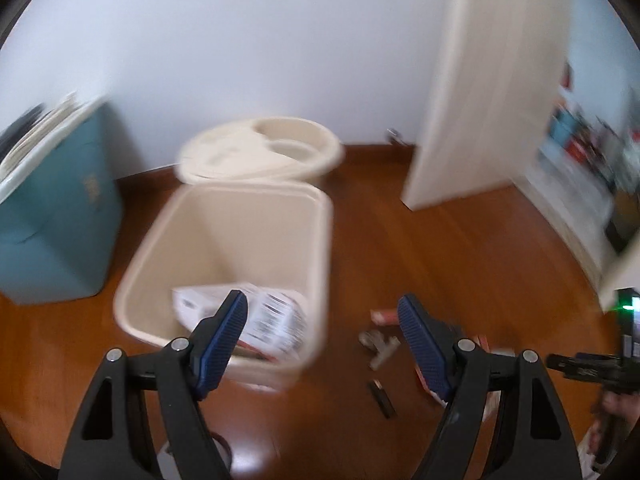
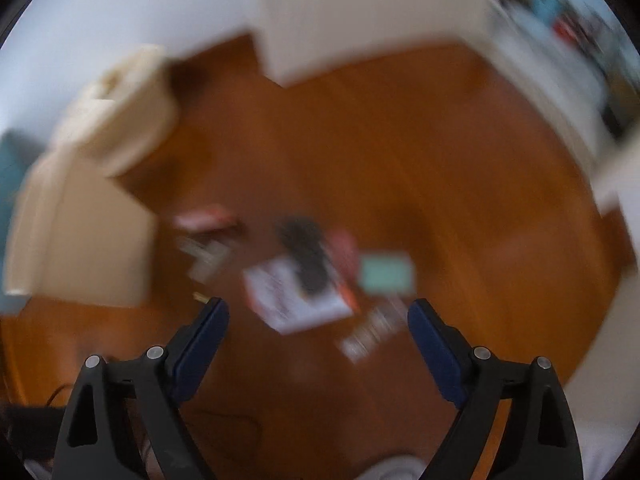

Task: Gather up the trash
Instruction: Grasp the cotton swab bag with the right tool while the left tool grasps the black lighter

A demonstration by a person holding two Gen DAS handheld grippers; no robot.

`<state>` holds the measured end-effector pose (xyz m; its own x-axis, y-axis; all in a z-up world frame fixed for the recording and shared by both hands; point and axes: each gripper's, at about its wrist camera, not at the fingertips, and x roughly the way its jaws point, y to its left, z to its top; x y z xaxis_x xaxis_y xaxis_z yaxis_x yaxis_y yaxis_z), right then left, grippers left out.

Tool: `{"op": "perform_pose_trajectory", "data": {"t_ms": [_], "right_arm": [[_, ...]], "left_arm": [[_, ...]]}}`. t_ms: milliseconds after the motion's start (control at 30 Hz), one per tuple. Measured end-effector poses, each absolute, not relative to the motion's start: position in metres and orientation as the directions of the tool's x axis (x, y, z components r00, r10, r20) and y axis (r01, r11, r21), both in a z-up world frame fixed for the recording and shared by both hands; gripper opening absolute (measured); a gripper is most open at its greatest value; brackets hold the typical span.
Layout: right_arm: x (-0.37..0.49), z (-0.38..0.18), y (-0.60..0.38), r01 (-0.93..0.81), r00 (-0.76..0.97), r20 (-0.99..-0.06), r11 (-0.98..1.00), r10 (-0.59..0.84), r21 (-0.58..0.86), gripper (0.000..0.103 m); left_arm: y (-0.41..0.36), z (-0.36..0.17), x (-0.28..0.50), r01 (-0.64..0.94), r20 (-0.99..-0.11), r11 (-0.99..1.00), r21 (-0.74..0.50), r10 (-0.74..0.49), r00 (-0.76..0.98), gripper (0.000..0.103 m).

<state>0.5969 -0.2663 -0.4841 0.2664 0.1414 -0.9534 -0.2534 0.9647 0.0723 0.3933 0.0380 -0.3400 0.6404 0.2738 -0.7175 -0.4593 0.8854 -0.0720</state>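
Warm brown wooden floor [image 1: 460,248] fills both views, backed by a pale wall and a cream door panel at the upper right. In the left wrist view a cream trash bin [image 1: 224,256] stands left of centre, its mouth open upward and its lid [image 1: 260,152] tipped back at the far rim; a teal box [image 1: 56,208] sits at the frame's left edge.

Part of the job looks done: a white printed carton [image 1: 256,320] already lies at the bottom of the bin. Plenty remains, as far as the pictures show. Just right of the bin, low in the frame, lie a small red packet [image 1: 382,317], a crumpled grey scrap [image 1: 378,346] and a short dark stick [image 1: 382,398] whose long axis runs from upper left to lower right.

The right wrist view is heavily blurred, but a white-and-red flat pack [image 2: 288,300] lies mid-frame, long axis slanting from upper left to lower right, with a dark object [image 2: 304,256] on top of it, a teal card [image 2: 386,274] just beside it to the right, and a striped wrapper [image 2: 372,332] below.

Left gripper [image 1: 322,320] is spread wide and holds nothing, hovering over the bin's near right corner. Right gripper [image 2: 318,320] is likewise spread and empty, above the scattered litter.
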Motion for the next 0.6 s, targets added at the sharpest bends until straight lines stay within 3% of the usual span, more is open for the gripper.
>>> {"op": "perform_pose_trajectory", "data": {"t_ms": [167, 333, 467, 567, 600], "right_arm": [[0.602, -0.596, -0.322, 0.001, 0.117, -0.987, 0.994, 0.107, 0.108, 0.091], [0.611, -0.648, -0.316, -0.013, 0.145, -0.987, 0.997, 0.076, 0.075, 0.09], [0.61, -0.678, -0.304, -0.073, 0.124, -0.989, 0.995, 0.08, 0.071, 0.077], [0.604, -0.678, -0.307, -0.058, 0.175, -0.983, 0.998, 0.049, 0.039, 0.075], [0.603, -0.677, -0.308, -0.061, 0.183, -0.982, 0.998, 0.042, 0.031, 0.065]], "left_arm": [[-0.005, -0.389, 0.4, -0.382, -0.767, 0.924, 0.006, 0.25, 0.591, 0.078], [-0.025, -0.429, 0.408, -0.344, -0.802, 0.937, 0.065, 0.254, 0.541, 0.078], [-0.036, -0.451, 0.416, -0.333, -0.822, 0.94, 0.081, 0.252, 0.51, 0.078], [-0.045, -0.472, 0.421, -0.323, -0.842, 0.942, 0.089, 0.244, 0.481, 0.078], [-0.046, -0.484, 0.424, -0.332, -0.856, 0.94, 0.083, 0.238, 0.459, 0.078]]}}
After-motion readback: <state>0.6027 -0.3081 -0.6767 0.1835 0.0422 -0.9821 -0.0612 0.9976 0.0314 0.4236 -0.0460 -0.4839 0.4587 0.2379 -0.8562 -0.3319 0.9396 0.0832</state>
